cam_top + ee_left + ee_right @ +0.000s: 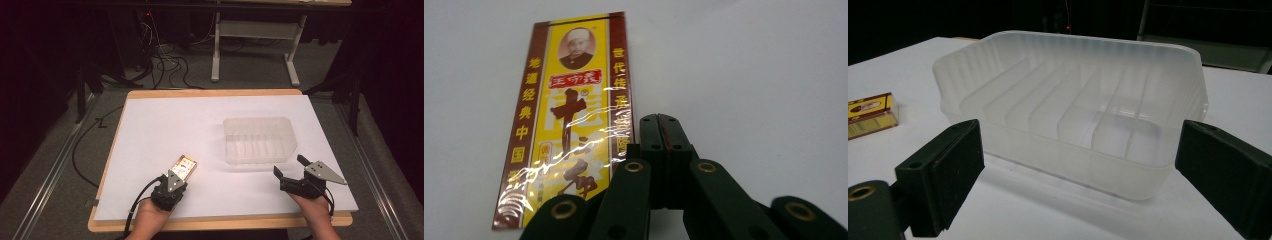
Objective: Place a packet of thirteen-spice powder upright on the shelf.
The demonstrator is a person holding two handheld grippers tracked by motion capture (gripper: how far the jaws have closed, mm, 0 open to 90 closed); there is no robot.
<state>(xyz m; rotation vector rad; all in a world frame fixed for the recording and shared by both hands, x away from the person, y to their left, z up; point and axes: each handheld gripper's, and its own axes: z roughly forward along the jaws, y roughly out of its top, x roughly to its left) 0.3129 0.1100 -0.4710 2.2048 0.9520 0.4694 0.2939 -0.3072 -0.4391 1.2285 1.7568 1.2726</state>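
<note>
Left gripper (178,172) at 7 o'clock on the bench (150,130), jaws shut flat together on nothing, tips just beside the packet (183,165). Seen along the left gripper view: closed gripper (665,120) resting against the right-hand long edge of the yellow-and-maroon packet (569,115), which lies flat and glossy on the white sheet. Right gripper (289,167) at 5 o'clock, jaws spread wide and empty, aimed at the clear plastic tray (257,140) sitting at about 3 o'clock of the bench's middle.

Probably a pick of the packet for the tray. Better done by reopening the left jaws first, then straddling the packet across its narrow width; thin, slick film likely to slide, so a low approach with one jaw tip slipped under an edge. Alternatively, a nudge with the closed tips to turn it.

In the right gripper view, tray (1073,115) ribbed inside with upright dividers, packet (870,115) well off at 9 o'clock. Tray light, likely to skid if bumped; right gripper (1080,170) well placed to steady it. Bare bench between packet and tray. Desk legs and cables on the floor beyond, at 12 o'clock.
</note>
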